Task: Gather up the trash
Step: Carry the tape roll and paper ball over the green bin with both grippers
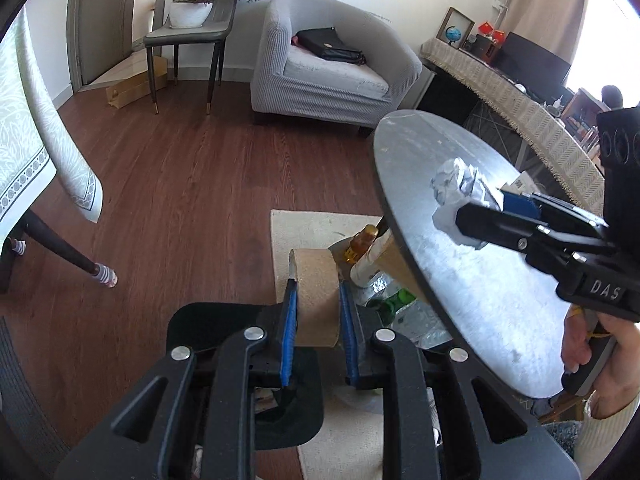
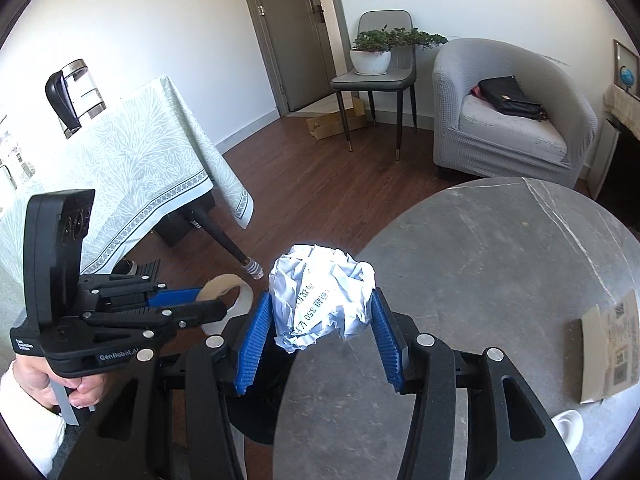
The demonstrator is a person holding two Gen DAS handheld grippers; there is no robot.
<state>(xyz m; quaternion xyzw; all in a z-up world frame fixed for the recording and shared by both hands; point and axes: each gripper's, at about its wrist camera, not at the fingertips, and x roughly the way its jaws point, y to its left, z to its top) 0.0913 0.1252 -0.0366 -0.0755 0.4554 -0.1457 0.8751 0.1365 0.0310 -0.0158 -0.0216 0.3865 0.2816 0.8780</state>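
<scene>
Gripping a crumpled paper ball [image 2: 322,294] between the blue pads of the right gripper [image 2: 320,332] — held at the near edge of the round grey table [image 2: 500,260]. Clamping a cardboard tape roll [image 1: 316,300] in the left gripper [image 1: 318,320], just off that table's edge, above bottles [image 1: 362,256] lying below it. Leaving a flattened cardboard piece [image 2: 610,344] on the table, uncollected. Judging collection partway — two items in hand, neither deposited; no bin identifiable.
</scene>
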